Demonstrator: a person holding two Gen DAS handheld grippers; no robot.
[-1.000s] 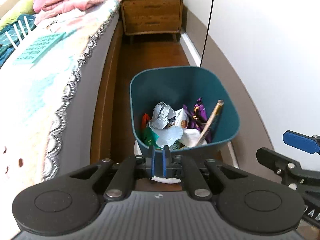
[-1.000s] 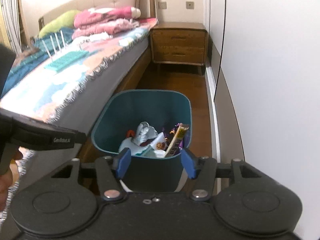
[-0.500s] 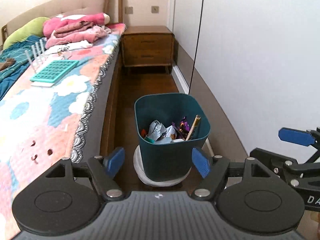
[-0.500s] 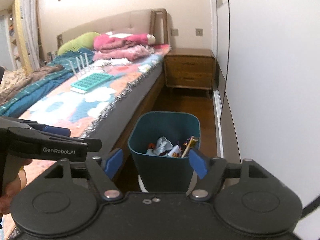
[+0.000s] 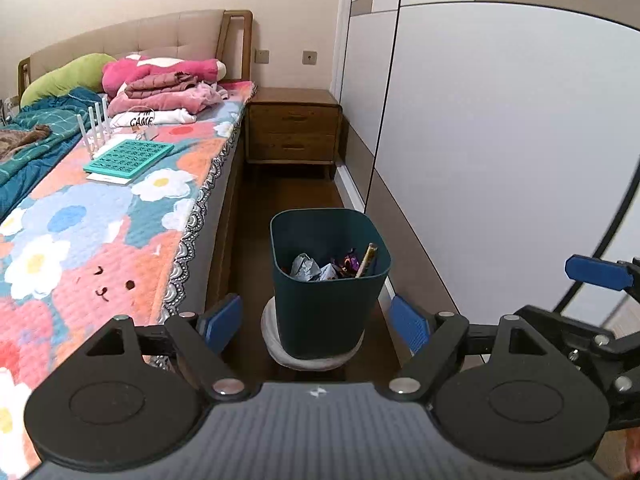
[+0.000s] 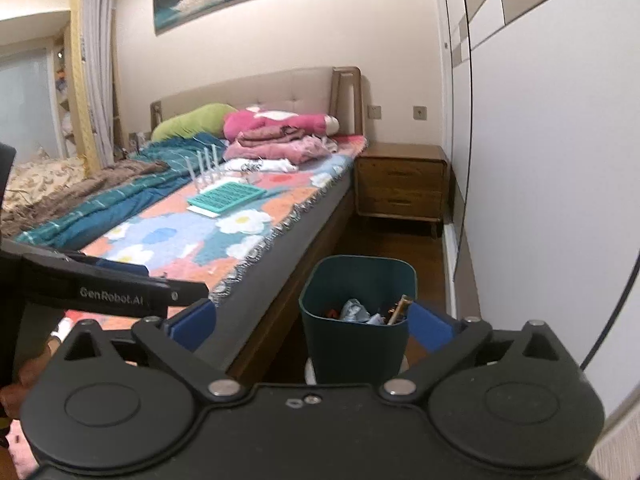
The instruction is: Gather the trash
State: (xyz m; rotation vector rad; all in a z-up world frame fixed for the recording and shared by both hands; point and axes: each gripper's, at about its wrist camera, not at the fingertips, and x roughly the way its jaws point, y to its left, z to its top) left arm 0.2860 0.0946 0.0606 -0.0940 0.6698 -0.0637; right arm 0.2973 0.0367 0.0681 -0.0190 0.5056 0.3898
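Observation:
A dark teal trash bin (image 5: 332, 292) stands on the wooden floor between the bed and the wardrobe, on a white round base (image 5: 312, 356). It holds crumpled paper, wrappers and a stick (image 5: 366, 260). It also shows in the right wrist view (image 6: 356, 320). My left gripper (image 5: 316, 320) is open and empty, raised above and behind the bin. My right gripper (image 6: 312, 324) is open and empty, also raised behind the bin. Its blue fingertip (image 5: 596, 272) shows at the right edge of the left wrist view.
A bed (image 5: 100, 220) with a flowered cover lies on the left, with a teal grid board (image 5: 128, 156), white tubes and folded clothes (image 5: 160, 88) on it. A wooden nightstand (image 5: 294, 128) stands at the back. Wardrobe doors (image 5: 500, 140) line the right side.
My left gripper went from shut to open. Both grippers rose and drew back from the bin, which now looks smaller and lower in both views.

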